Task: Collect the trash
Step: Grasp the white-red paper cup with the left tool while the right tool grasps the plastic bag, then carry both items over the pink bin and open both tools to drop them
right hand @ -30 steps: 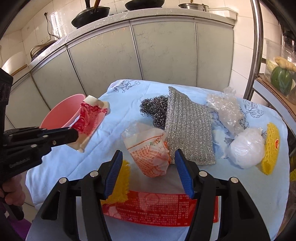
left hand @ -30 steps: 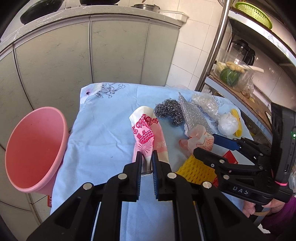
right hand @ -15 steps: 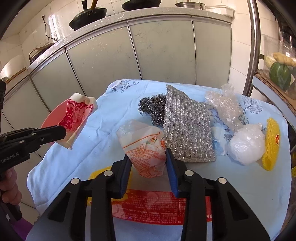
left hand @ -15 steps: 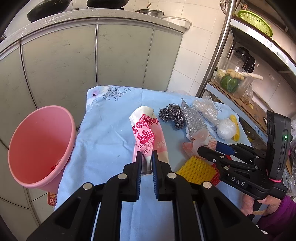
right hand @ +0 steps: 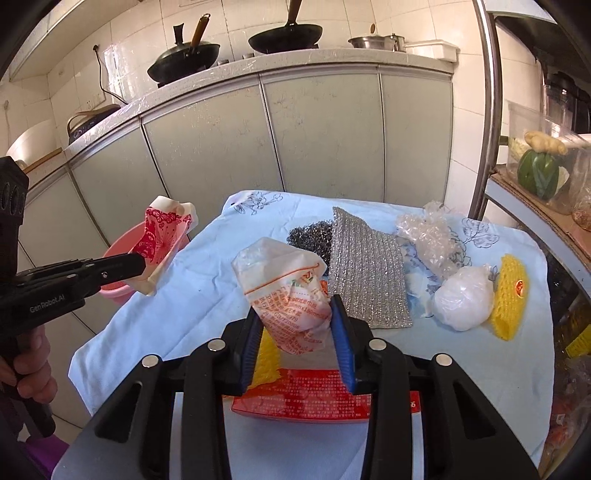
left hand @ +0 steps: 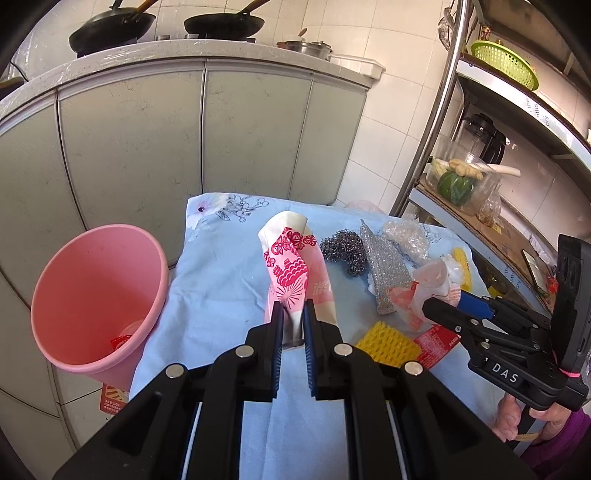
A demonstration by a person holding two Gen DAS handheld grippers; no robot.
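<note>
Grey kitchen cabinets (right hand: 325,140) back a blue-clothed table (left hand: 221,280). Far left stands a pink bin (left hand: 96,295); the left gripper (left hand: 293,325) clamps a pink wrapper (left hand: 291,269), lifted. Right gripper (right hand: 299,328) (jaws just closed) clamps an orange-printed bag (right hand: 288,291).

- Both views are bright with daylight; the white wall tiles (right hand: 369,14) far beyond the fingers wash out pale.
- Soft shadows lie on the blue cloth (left hand: 221,280) just under the jaws.
- Strong fisheye bending curves the cabinet doors (left hand: 147,147) ahead; corners fall to black.
- Focus is sharp throughout; no motion blur shows.
</note>
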